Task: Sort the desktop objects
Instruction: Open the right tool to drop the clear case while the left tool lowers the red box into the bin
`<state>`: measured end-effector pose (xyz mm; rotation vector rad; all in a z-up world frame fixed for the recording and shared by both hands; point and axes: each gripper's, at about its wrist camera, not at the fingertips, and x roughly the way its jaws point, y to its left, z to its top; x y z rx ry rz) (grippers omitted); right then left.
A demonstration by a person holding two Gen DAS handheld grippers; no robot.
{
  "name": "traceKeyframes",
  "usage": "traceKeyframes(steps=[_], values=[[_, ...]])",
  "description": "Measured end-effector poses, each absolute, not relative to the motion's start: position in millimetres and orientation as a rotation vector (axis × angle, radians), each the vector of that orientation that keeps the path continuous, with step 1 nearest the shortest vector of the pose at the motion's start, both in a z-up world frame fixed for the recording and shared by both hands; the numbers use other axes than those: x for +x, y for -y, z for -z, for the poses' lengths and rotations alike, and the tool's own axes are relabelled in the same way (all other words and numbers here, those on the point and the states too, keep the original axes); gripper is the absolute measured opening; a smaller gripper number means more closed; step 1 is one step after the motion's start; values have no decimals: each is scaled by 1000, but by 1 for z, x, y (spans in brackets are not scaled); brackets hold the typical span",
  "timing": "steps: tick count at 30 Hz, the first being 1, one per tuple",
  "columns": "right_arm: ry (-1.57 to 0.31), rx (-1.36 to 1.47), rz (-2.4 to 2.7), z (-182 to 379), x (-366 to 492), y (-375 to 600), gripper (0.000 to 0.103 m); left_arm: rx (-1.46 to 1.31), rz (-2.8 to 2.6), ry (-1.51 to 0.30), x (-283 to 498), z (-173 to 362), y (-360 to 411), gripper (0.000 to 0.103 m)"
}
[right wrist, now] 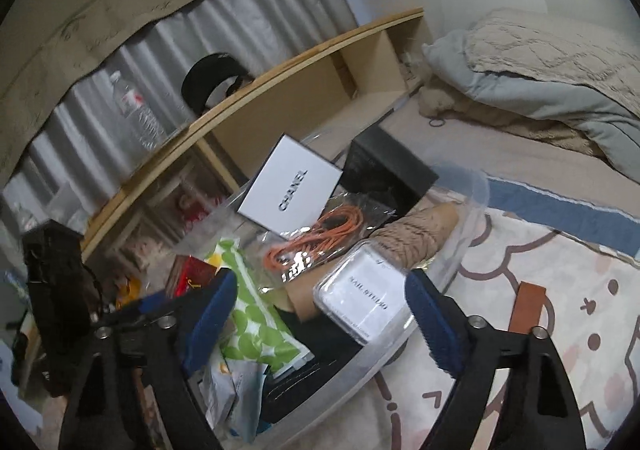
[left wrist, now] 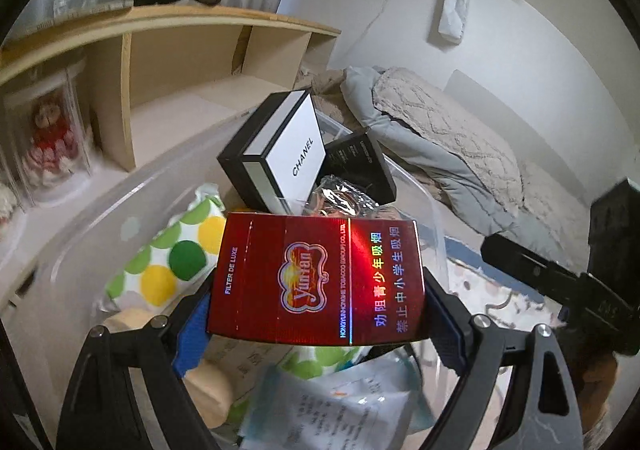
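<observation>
While the left gripper [left wrist: 320, 300] is held over the clear plastic storage bin [left wrist: 434, 217], its blue-padded fingers [left wrist: 446, 324] stand wide and press on both ends of a glossy red cigarette pack with gold lettering [left wrist: 316, 278], which hangs above the bin's jumble; just behind the pack lies a crinkled clear wrapper [left wrist: 340, 199], then a white-fronted, black-sided Chanel box [left wrist: 276, 147] tilted on end, with a smaller black box [left wrist: 360, 165] leaning beside it; to the pack's left sits a soft packet printed with green and yellow dots [left wrist: 168, 258], and beneath it lie printed paper sachets [left wrist: 332, 406].

The right gripper [right wrist: 320, 324] hovers with its jaws spread wide and gripping nothing; between its fingers, lower down, rests a clear flat plastic case with a white "Nail Studio" label [right wrist: 364, 300], lying in the bin near its right-hand wall; beyond it are a bagged coil of orange cord [right wrist: 320, 240] and a spool of beige twine [right wrist: 416, 236]; outside the bin spreads a pale cartoon-print cloth [right wrist: 560, 314] with a brown leather strap [right wrist: 526, 308] on it; farther off stand a light wooden shelf [right wrist: 280, 105] and grey bedding [right wrist: 540, 89].
</observation>
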<state>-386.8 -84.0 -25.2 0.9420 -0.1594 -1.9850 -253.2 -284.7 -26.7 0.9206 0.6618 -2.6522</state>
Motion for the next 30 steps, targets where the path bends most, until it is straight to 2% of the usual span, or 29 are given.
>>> traceKeyframes(steps=[3,14,20,22,24,30], values=[[188,948,1990,24,-389,79,81,914,2655,-755,-267,19,291,91],[220,913,2029,15,-395,58,81,999,2503,-1066,-341,22,295,91],[295,892,2025,12,-403,42,81,967,2429,-993,-372,26,286,91],[309,887,2011,12,-406,40,81,968,2428,-933,-379,27,283,93],[302,883,2008,13,-406,40,81,976,2424,-853,-382,26,280,101],[294,871,2008,14,-407,35,81,950,2485,-677,-363,17,265,101]])
